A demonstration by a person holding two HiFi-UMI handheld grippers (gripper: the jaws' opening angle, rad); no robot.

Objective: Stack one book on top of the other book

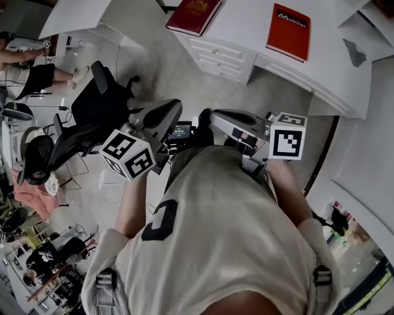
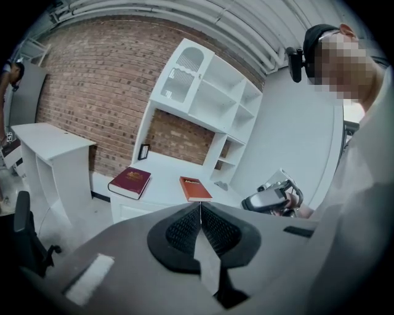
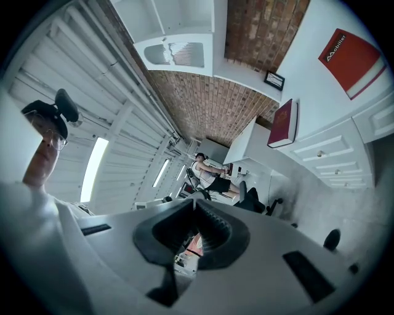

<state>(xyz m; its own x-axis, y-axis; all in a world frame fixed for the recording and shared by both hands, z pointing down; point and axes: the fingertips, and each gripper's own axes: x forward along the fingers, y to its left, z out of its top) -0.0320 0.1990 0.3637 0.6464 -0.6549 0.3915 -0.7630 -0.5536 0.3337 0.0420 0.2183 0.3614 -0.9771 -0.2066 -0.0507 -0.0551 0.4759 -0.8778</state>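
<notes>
Two books lie apart on the white desk. The dark red book is to the left and the orange-red book to the right. The left gripper view looks across at the dark red book and the orange-red book. In the right gripper view, which is rolled sideways, the orange-red book and dark red book appear far off. My left gripper and right gripper are held close to my chest, well short of the desk. Both have their jaws together with nothing between them.
A black office chair stands on the floor to my left. The desk has drawers, a white shelf hutch and a small picture frame against a brick wall. A second white desk is further left, and people sit beyond it.
</notes>
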